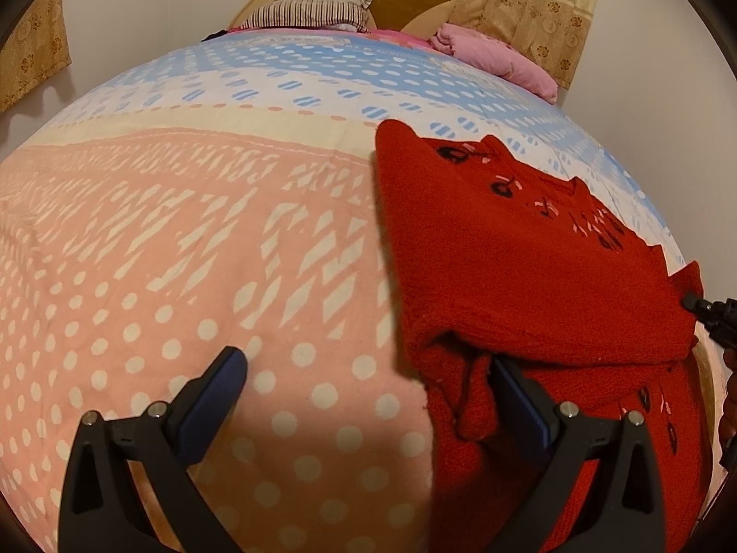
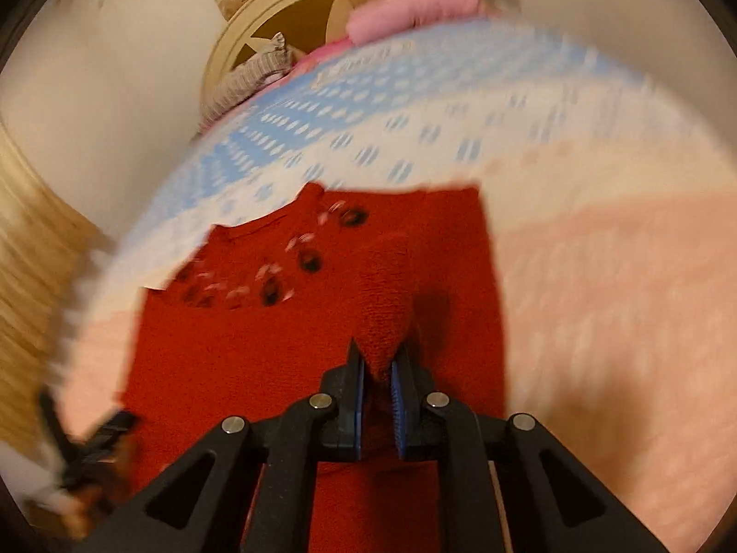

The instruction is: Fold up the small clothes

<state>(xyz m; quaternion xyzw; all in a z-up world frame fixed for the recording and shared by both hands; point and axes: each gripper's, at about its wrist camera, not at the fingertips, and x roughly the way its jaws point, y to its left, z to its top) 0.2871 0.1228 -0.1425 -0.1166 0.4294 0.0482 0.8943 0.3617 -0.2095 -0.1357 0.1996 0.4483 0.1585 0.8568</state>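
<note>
Bedspread point(image 1: 184, 230) supporting our red sweater point(image 1: 529, 276), partly folded on its pink half. Right gripper point(image 2: 377, 364), jaws nearly closed, pinches a sweater fold to carry it over; left gripper point(image 1: 368, 368) gapes wide, empty.

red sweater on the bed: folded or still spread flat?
Partly folded. The red sweater has one layer doubled over another, and the right claw is shut on a raised bunch of it.

Right claw point(image 2: 378, 368) clamped (left claw point(image 1: 368, 368) agape).
</note>
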